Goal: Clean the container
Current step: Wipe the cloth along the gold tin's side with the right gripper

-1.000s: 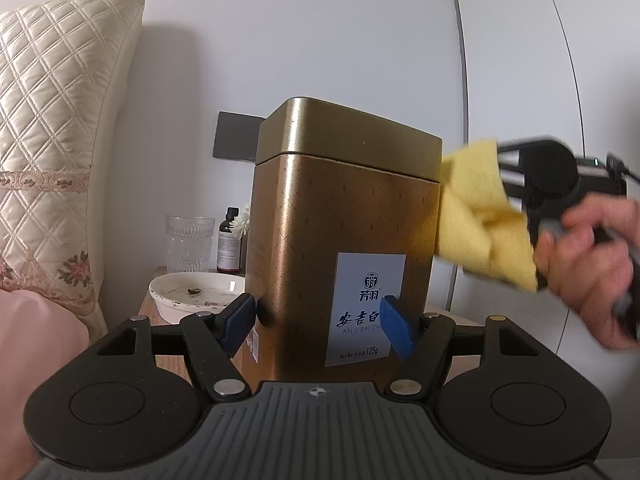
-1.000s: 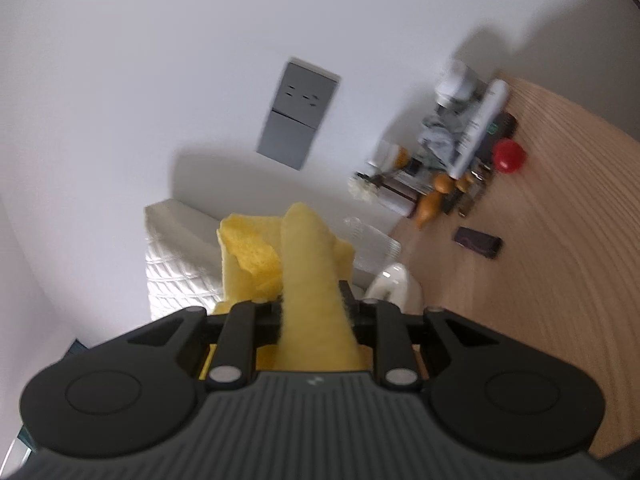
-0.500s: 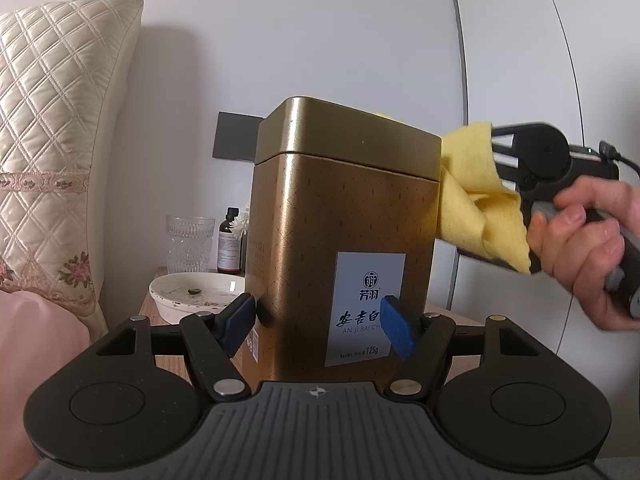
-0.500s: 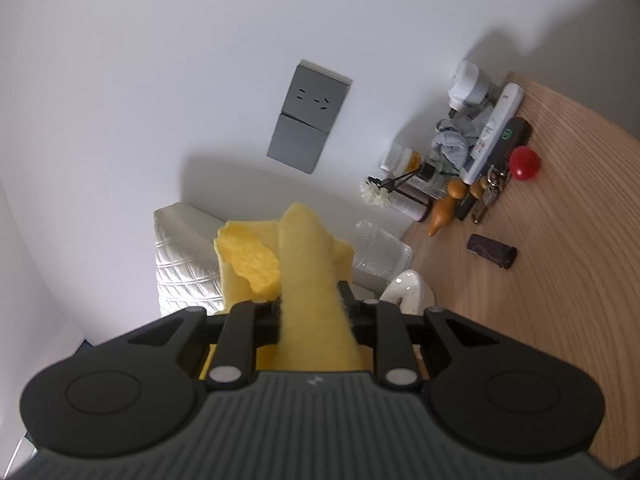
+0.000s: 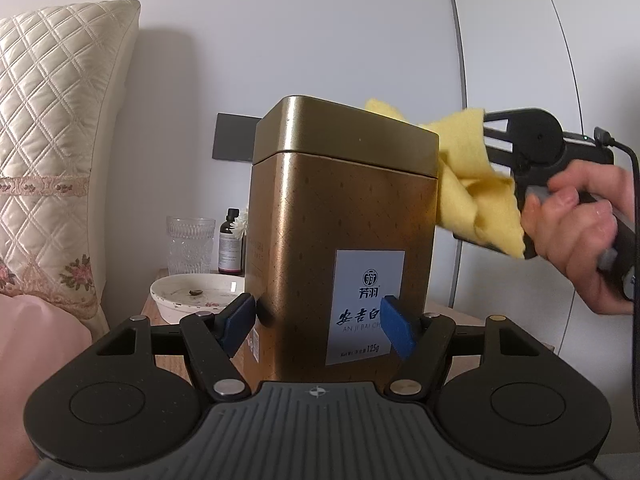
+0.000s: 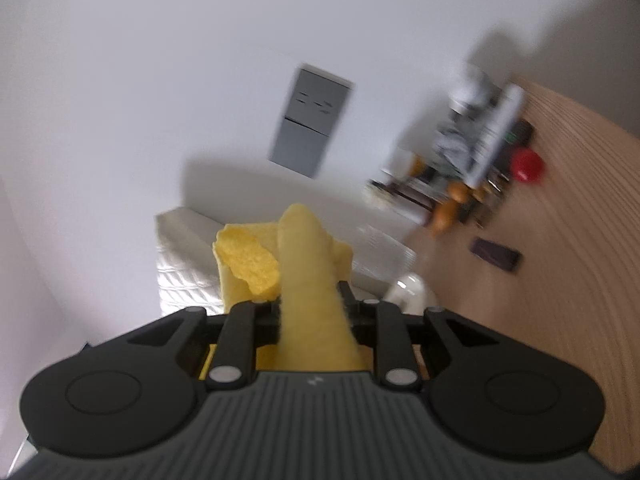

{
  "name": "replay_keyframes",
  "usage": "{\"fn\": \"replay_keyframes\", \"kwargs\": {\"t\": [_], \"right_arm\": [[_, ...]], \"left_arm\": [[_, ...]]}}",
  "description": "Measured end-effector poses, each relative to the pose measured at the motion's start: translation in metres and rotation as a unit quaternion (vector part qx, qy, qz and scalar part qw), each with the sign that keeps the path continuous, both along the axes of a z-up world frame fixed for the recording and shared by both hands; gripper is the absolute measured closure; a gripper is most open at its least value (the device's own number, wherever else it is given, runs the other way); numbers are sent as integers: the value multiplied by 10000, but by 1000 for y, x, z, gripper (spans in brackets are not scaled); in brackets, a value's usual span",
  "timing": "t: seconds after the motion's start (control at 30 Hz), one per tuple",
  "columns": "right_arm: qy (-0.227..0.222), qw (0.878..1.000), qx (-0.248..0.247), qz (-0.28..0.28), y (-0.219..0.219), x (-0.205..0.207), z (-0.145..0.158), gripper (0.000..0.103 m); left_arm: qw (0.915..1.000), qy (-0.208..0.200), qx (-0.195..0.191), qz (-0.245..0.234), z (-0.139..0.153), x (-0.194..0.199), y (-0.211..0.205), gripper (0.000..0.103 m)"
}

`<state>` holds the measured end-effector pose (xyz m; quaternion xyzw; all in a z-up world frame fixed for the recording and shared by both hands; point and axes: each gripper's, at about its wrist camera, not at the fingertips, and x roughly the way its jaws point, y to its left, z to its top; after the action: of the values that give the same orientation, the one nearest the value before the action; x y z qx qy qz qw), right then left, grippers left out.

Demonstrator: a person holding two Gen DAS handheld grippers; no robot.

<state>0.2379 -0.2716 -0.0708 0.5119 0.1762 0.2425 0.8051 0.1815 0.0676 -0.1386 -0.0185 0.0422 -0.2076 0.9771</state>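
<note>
A tall gold tea tin (image 5: pixel 340 216) with a white label stands upright on the wooden nightstand. My left gripper (image 5: pixel 318 326) is shut on the tin near its base, blue pads on either side. My right gripper (image 5: pixel 486 168) comes in from the right, shut on a folded yellow cloth (image 5: pixel 472 184), which touches the tin's upper right side and lid edge. In the right wrist view the yellow cloth (image 6: pixel 308 276) sticks out between the closed fingers; the tin is not visible there.
A white dish (image 5: pixel 196 294), a ribbed glass (image 5: pixel 190 246) and a dark bottle (image 5: pixel 231 248) stand behind the tin on the left. A quilted headboard (image 5: pixel 60 148) is at far left. The right wrist view shows a wall socket (image 6: pixel 310 124) and several small items (image 6: pixel 476 160) on the wood top.
My right gripper has moved the yellow cloth up the tin's right side, from mid height to the lid edge. The left gripper and the tin have stayed still.
</note>
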Motion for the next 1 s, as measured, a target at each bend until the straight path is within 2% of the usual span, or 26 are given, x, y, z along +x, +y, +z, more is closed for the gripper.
{"fn": "replay_keyframes", "kwargs": {"t": [0.07, 0.3, 0.57, 0.83, 0.93, 1.0], "right_arm": [[15, 10000, 1, -29, 0, 0, -2, 80], [500, 9987, 33, -102, -1, -3, -31, 80], [-91, 10000, -20, -16, 0, 1, 6, 80], [458, 9989, -9, -67, 0, -6, -32, 80], [427, 9991, -25, -65, 1, -4, -27, 80], [250, 9997, 6, -36, 1, -3, -14, 80]], "left_arm": [[10000, -1, 1, -2, 0, -1, -1, 30], [10000, -5, 36, 3, 0, -3, -4, 30], [9999, -10, 128, -2, 0, -3, -5, 30], [9999, -5, 166, 5, 0, -6, -6, 30], [9998, -6, 175, 6, 0, -7, -6, 30], [9998, -6, 190, 12, 0, -7, -6, 30]]}}
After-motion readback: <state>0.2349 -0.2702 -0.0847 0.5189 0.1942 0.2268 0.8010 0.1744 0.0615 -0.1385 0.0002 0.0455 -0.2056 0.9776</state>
